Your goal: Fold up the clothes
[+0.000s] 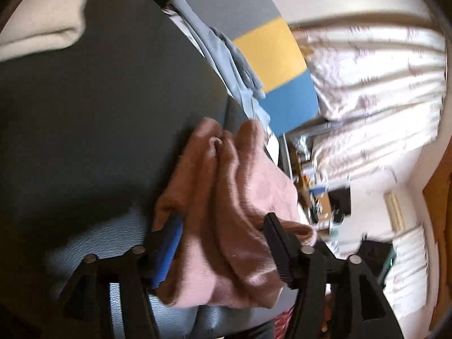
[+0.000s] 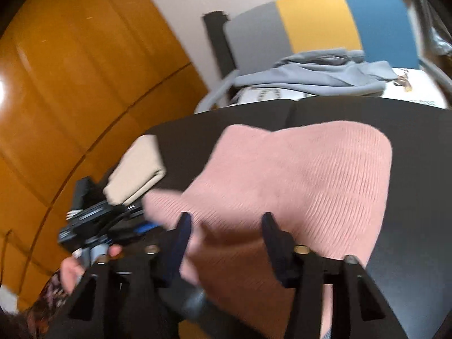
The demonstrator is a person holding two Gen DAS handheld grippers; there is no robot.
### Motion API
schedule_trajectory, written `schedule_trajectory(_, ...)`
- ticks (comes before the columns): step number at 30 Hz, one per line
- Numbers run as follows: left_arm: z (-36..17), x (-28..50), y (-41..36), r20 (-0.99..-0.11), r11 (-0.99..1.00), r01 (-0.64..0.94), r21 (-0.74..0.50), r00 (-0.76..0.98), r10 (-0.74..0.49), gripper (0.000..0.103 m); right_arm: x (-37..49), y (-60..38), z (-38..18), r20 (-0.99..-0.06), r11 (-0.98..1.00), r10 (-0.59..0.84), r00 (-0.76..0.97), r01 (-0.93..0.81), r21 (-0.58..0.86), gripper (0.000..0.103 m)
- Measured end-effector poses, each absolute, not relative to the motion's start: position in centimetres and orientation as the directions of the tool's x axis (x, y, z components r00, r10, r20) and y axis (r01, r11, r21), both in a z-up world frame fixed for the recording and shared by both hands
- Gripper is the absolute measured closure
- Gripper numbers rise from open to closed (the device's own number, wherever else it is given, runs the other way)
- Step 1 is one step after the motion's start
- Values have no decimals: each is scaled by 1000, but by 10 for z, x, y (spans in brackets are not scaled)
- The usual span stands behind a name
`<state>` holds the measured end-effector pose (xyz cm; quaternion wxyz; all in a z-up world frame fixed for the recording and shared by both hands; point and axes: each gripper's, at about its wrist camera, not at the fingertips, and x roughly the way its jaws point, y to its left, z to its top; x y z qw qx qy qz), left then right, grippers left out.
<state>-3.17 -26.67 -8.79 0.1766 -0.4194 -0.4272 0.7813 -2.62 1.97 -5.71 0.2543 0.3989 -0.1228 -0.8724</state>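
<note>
Right now the pink sweater point(image 2: 296, 175) lies across the dark table point(image 2: 418, 197), one bunched end lifted off it. That bunch point(image 1: 226, 212) sits between the left gripper point(image 1: 223, 251) fingers, which look clamped on it. The right gripper point(image 2: 226, 243) hangs over the sweater's near edge, jaws apart, cloth between them ungripped. A beige folded cloth point(image 2: 135, 169) rests at the table's left edge. Beyond, grey clothes point(image 2: 310, 73) lie on a striped chair point(image 2: 316, 19).
</note>
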Motion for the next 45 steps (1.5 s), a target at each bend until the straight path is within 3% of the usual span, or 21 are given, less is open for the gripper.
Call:
schedule_trajectory(1, -83, -33, -264, -526, -603, 73, -795, -578, 624, 32, -31, 21, -63, -643, -847, -532, -551, 334, 415, 63)
schedule_trajectory(4, -71, -35, -255, -581, -690, 20, -723, -557, 593, 32, -52, -24, -84, -696, -848, -526, -490, 362, 386, 70)
schedule_trajectory(9, -81, -30, -261, -645, -747, 23, -664, -522, 558, 32, -19, -79, -108, -770, -761, -525, -363, 605, 234, 70)
schedule_trajectory(11, -90, -26, -267, -625, -700, 60, -711, -511, 591, 32, -3, -80, -104, -760, -740, -519, -391, 651, 170, 70)
schedule_trajectory(15, -90, -19, -272, -564, -628, 74, -775, -531, 633, 32, 9, -26, -84, -697, -803, -538, -474, 541, 252, 60)
schedule_trajectory(20, -58, 6, -260, -485, -628, -51, -777, -588, 647, 31, 20, 19, -71, -677, -835, -526, -514, 465, 296, 59)
schedule_trajectory(23, -39, 23, -239, -500, -695, -163, -700, -583, 641, 31, 34, 17, -66, -690, -817, -529, -495, 516, 256, 57)
schedule_trajectory(25, -29, 37, -222, -518, -748, -273, -604, -579, 630, 31, 46, 5, -69, -713, -811, -485, -507, 566, 149, 41)
schedule_trajectory(29, -18, 51, -184, -580, -867, -416, -276, -647, 495, 31, 66, -15, -82, -737, -770, -410, -537, 637, -36, 41)
schedule_trajectory(32, -26, 43, -160, -642, -861, -486, -152, -613, 460, 31, 73, -37, -95, -741, -714, -356, -569, 677, -177, 42)
schedule_trajectory(33, -31, 38, -159, -667, -866, -476, -150, -598, 444, 31, 74, -44, -101, -741, -695, -321, -589, 678, -238, 50)
schedule_trajectory(34, -36, 32, -159, -691, -873, -464, -151, -582, 429, 47, 75, -51, -108, -739, -677, -270, -617, 668, -310, 71)
schedule_trajectory(35, -41, 27, -159, -714, -879, -452, -152, -564, 414, 65, 75, -58, -115, -732, -653, -219, -645, 655, -380, 83)
schedule_trajectory(36, -46, 22, -159, -737, -885, -440, -152, -546, 398, 93, 76, -61, -119, -726, -642, -195, -660, 645, -414, 93)
schedule_trajectory(39, -24, 25, -196, -616, -829, -410, -381, -555, 558, 94, 79, -49, -103, -693, -684, -215, -688, 612, -396, 98)
schedule_trajectory(41, -8, 36, -215, -532, -790, -409, -456, -586, 611, 94, 83, -43, -102, -692, -687, -232, -683, 619, -380, 98)
schedule_trajectory(45, -13, 64, -220, -499, -755, -446, -481, -569, 653, 94, 89, -34, -110, -713, -665, -261, -651, 656, -357, 99)
